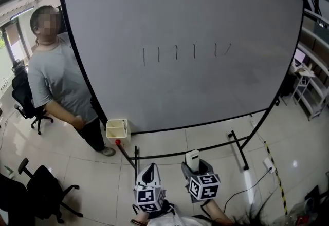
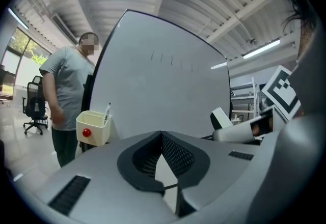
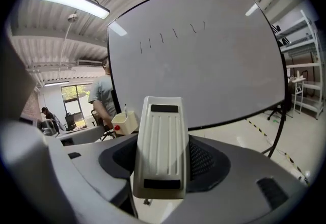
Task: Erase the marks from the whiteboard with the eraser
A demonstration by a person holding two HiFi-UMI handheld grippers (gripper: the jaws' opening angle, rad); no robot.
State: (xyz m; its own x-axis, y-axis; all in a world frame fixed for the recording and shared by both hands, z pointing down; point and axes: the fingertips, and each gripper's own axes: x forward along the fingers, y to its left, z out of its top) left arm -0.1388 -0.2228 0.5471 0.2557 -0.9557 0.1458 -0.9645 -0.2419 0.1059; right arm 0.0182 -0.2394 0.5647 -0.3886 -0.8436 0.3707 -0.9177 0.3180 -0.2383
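Note:
A big whiteboard [image 1: 180,19] stands upright ahead of me, with several short dark strokes [image 1: 176,52] in a row at mid height. The same strokes [image 3: 163,38] show high on the board [image 3: 214,75] in the right gripper view. My right gripper [image 1: 193,166] is shut on a white ribbed eraser [image 3: 162,146], held upright and well short of the board. The eraser [image 1: 192,158] points at the board's lower edge. My left gripper [image 1: 149,171] hangs beside it, shut with nothing between its jaws [image 2: 162,135]. Both grippers are low, over the floor.
A person in a grey shirt [image 1: 56,81] stands at the board's left edge. A cream box [image 1: 117,129] with a marker hangs at the board's lower left corner, a red ball [image 1: 117,142] below it. Stand legs [image 1: 239,150], office chairs [image 1: 43,186], shelves [image 1: 308,86] and a floor cable [image 1: 247,184] surround me.

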